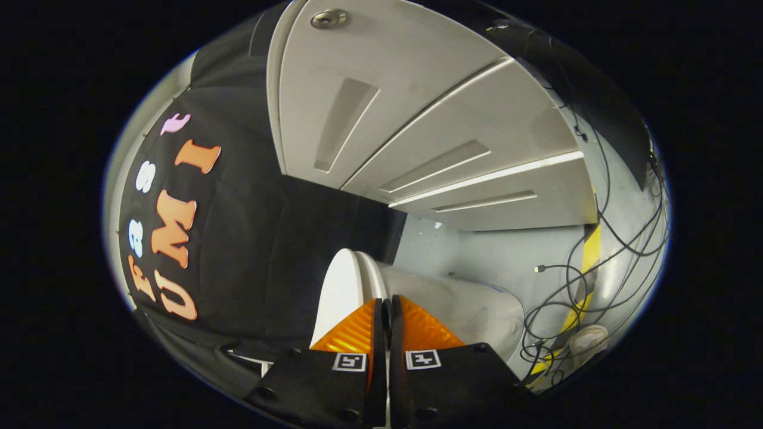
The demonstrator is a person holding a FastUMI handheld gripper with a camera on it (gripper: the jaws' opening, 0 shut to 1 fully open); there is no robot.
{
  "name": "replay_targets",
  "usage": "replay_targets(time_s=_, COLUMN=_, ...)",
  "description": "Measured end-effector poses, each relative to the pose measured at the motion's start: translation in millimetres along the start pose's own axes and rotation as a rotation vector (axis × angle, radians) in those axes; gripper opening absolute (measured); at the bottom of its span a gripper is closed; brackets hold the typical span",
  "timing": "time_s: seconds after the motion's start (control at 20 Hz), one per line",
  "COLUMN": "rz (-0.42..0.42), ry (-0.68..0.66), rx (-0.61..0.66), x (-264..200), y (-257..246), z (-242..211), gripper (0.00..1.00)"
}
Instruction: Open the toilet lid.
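Nearest the lens, the gripper (pixel 386 310) shows its two fingers (pixel 357 333) pressed almost flat together, with only a thin dark slit between them; nothing can be seen clamped in that slit. Each finger is a ribbed, wedge-shaped pad set on a flat matte plate that carries a small square marker.

Just beyond and partly behind the fingertips stands the toilet (pixel 465 310), a smooth, glossy ceramic body with rounded sides. Its toilet lid (pixel 340 292) appears as a thin, curved oval shell standing on edge just ahead of the fingertips, on the side of the cloth wall, tilted up from the bowl rather than lying flat on it. Whether the fingertips touch the lid cannot be told, since the pads hide the place where they meet.

Behind the toilet lies a pale, even floor (pixel 506 256). Thin cables (pixel 566 292) loop loosely over it beside the toilet, and a striped tape line (pixel 587 256) runs across it near them. A scuffed shoe toe (pixel 589 339) rests on the floor by the cables.

Farther off rises a cabinet (pixel 417 119) of flat, matte panels with long recessed handles and a round metal lock (pixel 328 18). Soft, folded cloth wall (pixel 250 238) hangs beside the toilet.
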State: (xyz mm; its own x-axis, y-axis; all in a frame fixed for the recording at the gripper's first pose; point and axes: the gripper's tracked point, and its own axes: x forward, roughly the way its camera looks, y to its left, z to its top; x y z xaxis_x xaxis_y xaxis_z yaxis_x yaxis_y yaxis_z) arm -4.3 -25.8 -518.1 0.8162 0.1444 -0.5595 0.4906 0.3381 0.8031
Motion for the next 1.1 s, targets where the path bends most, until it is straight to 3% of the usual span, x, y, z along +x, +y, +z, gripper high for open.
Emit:
replay_targets(time_s=0.2, rz=-0.029, ry=-0.025, rx=-0.068, x=-6.8, y=23.1, z=4.3, gripper=0.08)
replay_targets(time_s=0.5, rz=0.039, ry=-0.105, rx=-0.180, x=-31.3, y=106.2, z=18.9, gripper=0.08)
replay_targets(time_s=0.7, rz=0.130, ry=-0.164, rx=-0.269, x=-57.2, y=186.7, z=12.2, gripper=0.08)
replay_targets(time_s=1.1, rz=0.212, ry=-0.234, rx=-0.536, x=-103.0, y=308.3, z=-41.1, gripper=0.08)
